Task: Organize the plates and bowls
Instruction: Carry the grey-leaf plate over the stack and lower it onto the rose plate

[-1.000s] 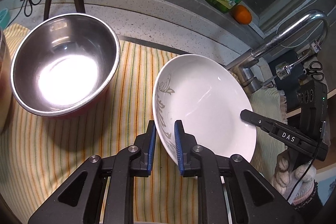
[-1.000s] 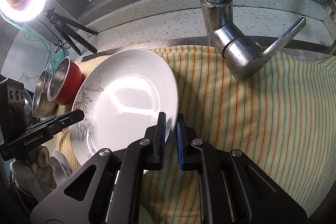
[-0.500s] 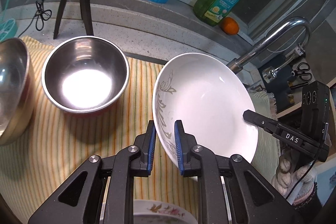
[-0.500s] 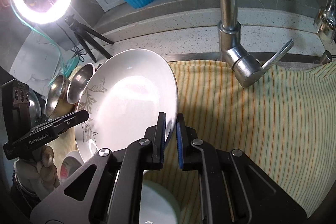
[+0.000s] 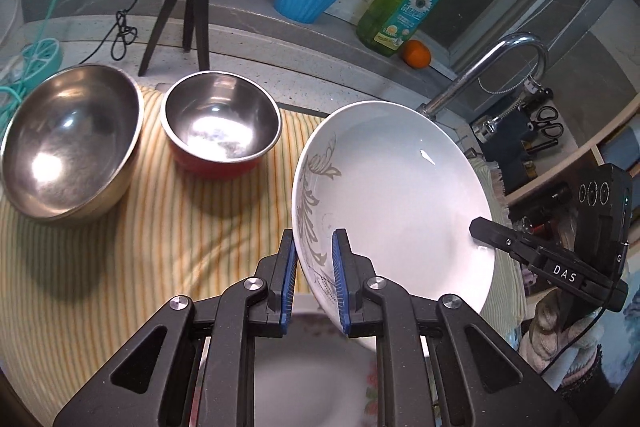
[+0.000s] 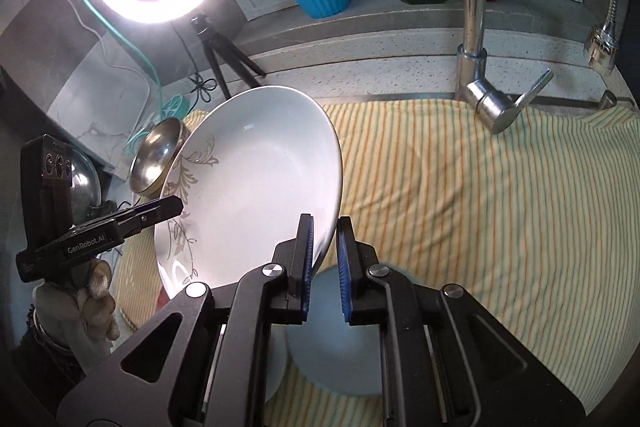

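1. The left gripper [image 5: 314, 279] tilts downward, and its blue-padded fingers [image 5: 289, 283] are closed on the near rim of a white plate [image 5: 394, 195] with a grey leaf pattern.
2. The right gripper [image 6: 324, 263] tilts down too, and its fingers [image 6: 307, 263] are clamped on the opposite rim of the same plate [image 6: 256, 187]; a gloved hand [image 5: 560, 331] carries it.
3. The plate hangs tilted between the two grippers, clear of the striped cloth [image 5: 120, 247] that covers the worktop.
4. To the right of the plate, as the right wrist view shows it, the cloth [image 6: 480, 207] lies bare up to the tap [image 6: 480, 67] at the worktop's back edge.
5. Left of the plate stand a steel bowl with a red outside [image 5: 222, 131] and a larger steel bowl [image 5: 68, 143], close beside each other and both empty.
6. Below the grippers lies a flowered plate [image 5: 312, 379], partly hidden by the fingers; a pale dish [image 6: 340, 347] shows under the right gripper.
7. On the ledge behind stand a blue cup [image 5: 304, 1], a green soap bottle [image 5: 404, 15] and an orange [image 5: 417, 54].
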Demonstrator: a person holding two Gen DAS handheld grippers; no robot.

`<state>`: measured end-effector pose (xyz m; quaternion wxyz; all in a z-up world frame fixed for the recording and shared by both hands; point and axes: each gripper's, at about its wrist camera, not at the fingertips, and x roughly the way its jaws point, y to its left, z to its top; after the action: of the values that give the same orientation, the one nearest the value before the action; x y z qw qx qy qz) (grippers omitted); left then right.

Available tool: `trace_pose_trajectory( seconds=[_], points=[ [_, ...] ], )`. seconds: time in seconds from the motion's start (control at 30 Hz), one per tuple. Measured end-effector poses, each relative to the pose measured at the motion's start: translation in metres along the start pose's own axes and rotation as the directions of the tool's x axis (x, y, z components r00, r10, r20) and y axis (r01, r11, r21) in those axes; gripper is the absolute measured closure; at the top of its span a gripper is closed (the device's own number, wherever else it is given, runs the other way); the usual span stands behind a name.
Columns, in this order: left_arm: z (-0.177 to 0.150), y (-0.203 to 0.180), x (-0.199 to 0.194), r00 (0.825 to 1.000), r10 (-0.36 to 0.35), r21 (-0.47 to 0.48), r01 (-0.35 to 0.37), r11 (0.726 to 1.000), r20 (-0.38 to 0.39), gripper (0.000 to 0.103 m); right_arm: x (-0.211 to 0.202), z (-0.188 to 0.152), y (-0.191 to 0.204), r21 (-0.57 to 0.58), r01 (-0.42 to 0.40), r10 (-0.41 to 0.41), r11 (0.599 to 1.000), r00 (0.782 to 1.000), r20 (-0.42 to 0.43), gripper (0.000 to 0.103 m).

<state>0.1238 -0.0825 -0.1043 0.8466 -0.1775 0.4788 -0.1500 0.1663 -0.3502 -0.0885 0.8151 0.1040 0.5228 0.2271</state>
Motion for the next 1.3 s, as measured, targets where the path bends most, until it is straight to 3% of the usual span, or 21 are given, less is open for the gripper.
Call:
trace_pose_trajectory(
  seconds=[0.7,1.3],
  points=[
    [-0.067,0.034,-0.036,0.997,0.017,-0.01,-0.018,1.0,-0.077,0.088,0.012,-0.109,0.048,0.04,-0.014,0.018,0.999,0.993,-0.115,0.09],
    [-0.097,0.048,-0.037,0.992,0.03,-0.029,-0.034,0.999,-0.126,0.088,0.024,-0.141,0.06,0.023,0.02,-0.015,1.0,0.983,-0.184,0.09]
  ],
)
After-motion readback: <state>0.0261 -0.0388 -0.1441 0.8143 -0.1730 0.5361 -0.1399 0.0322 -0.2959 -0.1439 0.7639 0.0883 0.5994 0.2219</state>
